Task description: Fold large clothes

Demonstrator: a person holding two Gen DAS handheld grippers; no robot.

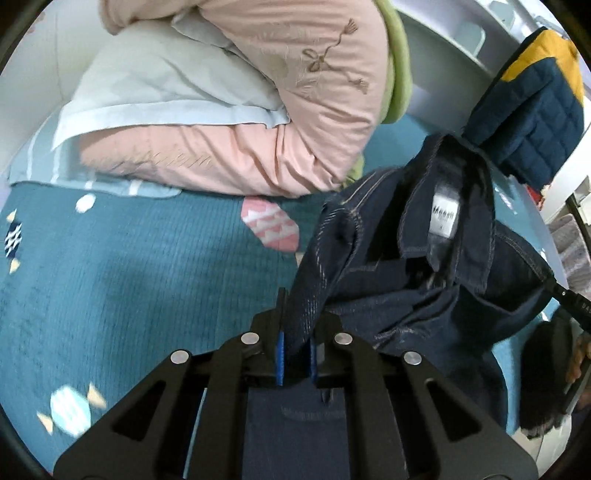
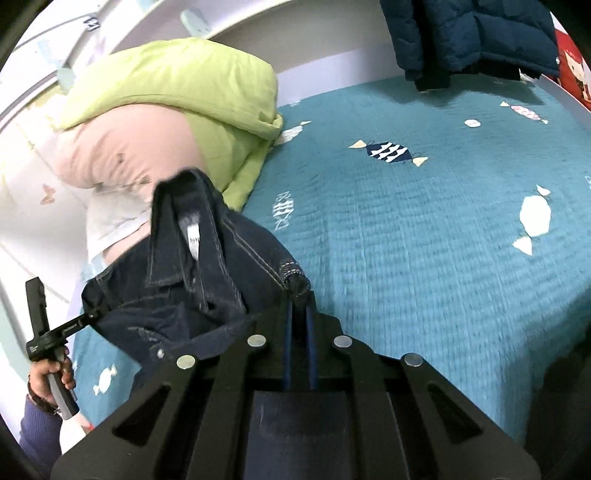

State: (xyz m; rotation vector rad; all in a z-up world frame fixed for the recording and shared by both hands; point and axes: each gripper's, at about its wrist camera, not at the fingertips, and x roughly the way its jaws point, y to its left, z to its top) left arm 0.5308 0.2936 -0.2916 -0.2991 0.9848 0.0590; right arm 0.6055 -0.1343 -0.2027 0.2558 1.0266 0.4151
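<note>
A dark denim jacket [image 1: 424, 280] with a white neck label hangs bunched above the teal bed cover [image 1: 129, 280]. My left gripper [image 1: 295, 325] is shut on one shoulder edge of it. In the right wrist view the jacket [image 2: 192, 280] hangs to the left, collar up, and my right gripper [image 2: 299, 295] is shut on its other shoulder seam. The left gripper's handle [image 2: 44, 332] and the hand holding it show at the far left. The jacket's lower part is hidden behind folds.
A pink and green quilt [image 1: 258, 110] with a pale blue pillow [image 1: 147, 85] is piled at the bed's head. A quilted navy and yellow jacket [image 1: 535, 110] hangs beside the bed; it also shows in the right wrist view [image 2: 469, 33]. The bed cover [image 2: 424, 229] stretches to the right.
</note>
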